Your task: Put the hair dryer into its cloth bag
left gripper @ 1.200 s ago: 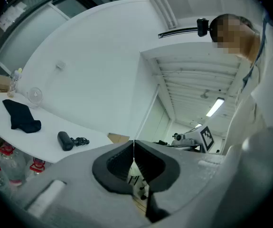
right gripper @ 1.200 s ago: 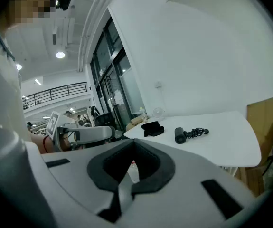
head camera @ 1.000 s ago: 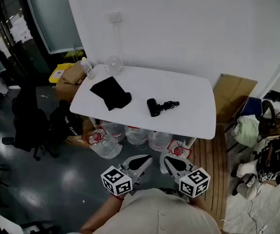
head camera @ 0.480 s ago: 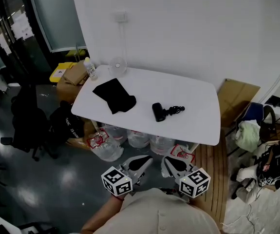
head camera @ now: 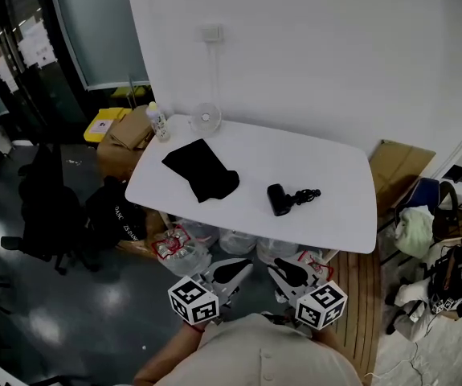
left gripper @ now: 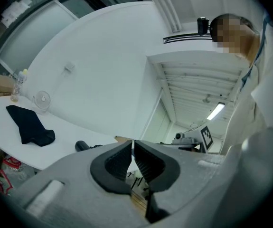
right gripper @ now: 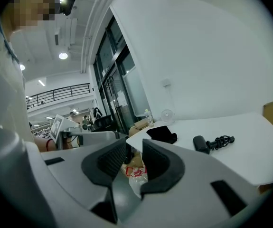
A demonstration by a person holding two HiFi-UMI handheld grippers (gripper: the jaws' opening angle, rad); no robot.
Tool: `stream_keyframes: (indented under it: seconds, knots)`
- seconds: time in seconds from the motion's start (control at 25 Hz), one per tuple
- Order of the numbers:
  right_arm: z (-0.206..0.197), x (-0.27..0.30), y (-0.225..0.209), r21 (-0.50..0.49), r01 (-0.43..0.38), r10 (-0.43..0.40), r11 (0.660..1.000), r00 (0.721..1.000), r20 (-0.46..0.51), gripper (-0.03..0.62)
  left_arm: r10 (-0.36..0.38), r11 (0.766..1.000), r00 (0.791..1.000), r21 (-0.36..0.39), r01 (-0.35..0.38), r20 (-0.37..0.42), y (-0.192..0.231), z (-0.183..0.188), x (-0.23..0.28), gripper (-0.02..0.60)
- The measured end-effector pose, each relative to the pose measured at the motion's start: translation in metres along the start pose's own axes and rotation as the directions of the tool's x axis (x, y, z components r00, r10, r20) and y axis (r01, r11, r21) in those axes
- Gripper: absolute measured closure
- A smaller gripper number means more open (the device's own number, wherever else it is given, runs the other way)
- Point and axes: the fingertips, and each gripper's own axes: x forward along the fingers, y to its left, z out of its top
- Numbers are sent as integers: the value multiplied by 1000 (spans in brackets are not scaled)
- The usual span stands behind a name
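hair dryer (head camera: 279, 199) — apart from cloth bag (head camera: 202, 170)

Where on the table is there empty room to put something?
The right end of the table, beyond the hair dryer, is bare; also the strip between dryer and wall. Crowded: the left end, with bottle, fan and cloth bag.
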Motion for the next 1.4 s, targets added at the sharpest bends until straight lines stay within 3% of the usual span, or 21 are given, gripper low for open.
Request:
stream_keyframes:
  seconds: [0.44,0.68,0.96,1.4]
  knots:
    - [22,99,26,8,26,-26,1000,998,51,479,-20,1000,999,4,20,-28,86,31,-51,571]
    - [17,119,26,8,64,-64,998,998,20,478,-47,998,998,-42,45,-42,120,31,-52,571]
    - [17,137,-16,1,100,-100,995,995,-11,461,-101,993,993,-64,97,-65,144,30,-16,571]
    - [52,179,-102,-33,13,-14,999,999,-34,461,-63,996,993,-69,56,-98,205,48,64,571]
